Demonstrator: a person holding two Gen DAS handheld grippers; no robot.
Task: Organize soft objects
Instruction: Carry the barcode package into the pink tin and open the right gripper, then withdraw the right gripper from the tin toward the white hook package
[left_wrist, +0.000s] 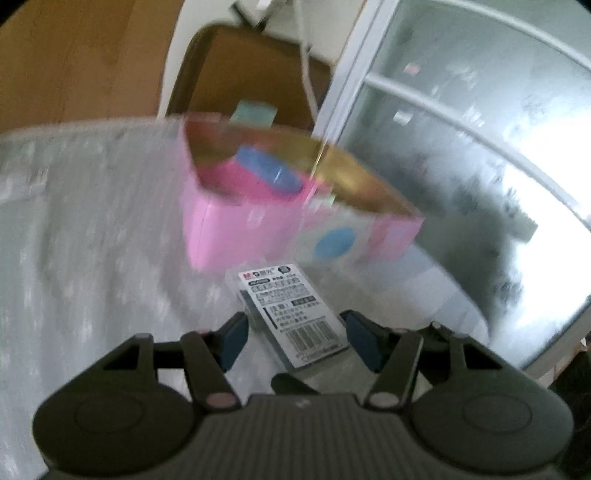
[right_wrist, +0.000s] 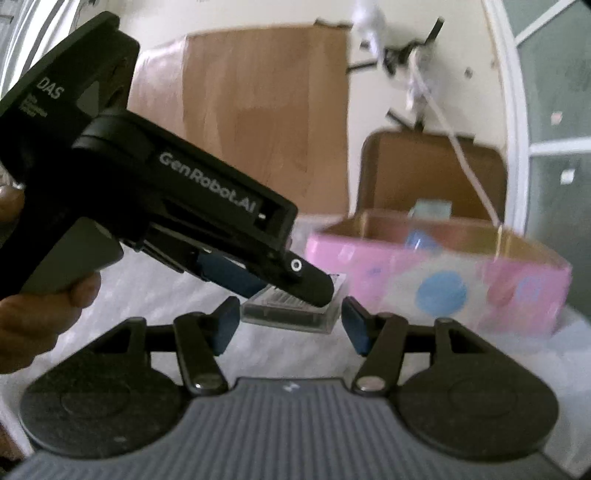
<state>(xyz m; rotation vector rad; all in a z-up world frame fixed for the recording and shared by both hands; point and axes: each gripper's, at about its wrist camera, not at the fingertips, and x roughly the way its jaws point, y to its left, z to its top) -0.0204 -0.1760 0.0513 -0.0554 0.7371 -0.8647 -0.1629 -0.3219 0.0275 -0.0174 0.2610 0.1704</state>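
A clear plastic pack with a white printed label and a barcode sits between the blue pads of my left gripper, which is shut on it. It looks sharp while the background is smeared. In the right wrist view the left gripper reaches in from the left, astride the same pack. My right gripper stands open just short of the pack, with nothing between its fingers. Behind is an open pink box with a blue item and a pink item inside.
Everything rests on a white patterned cover. A brown cardboard box stands behind the pink one, and a white cable hangs over it. A glass door is at the right. A hand holds the left gripper's handle.
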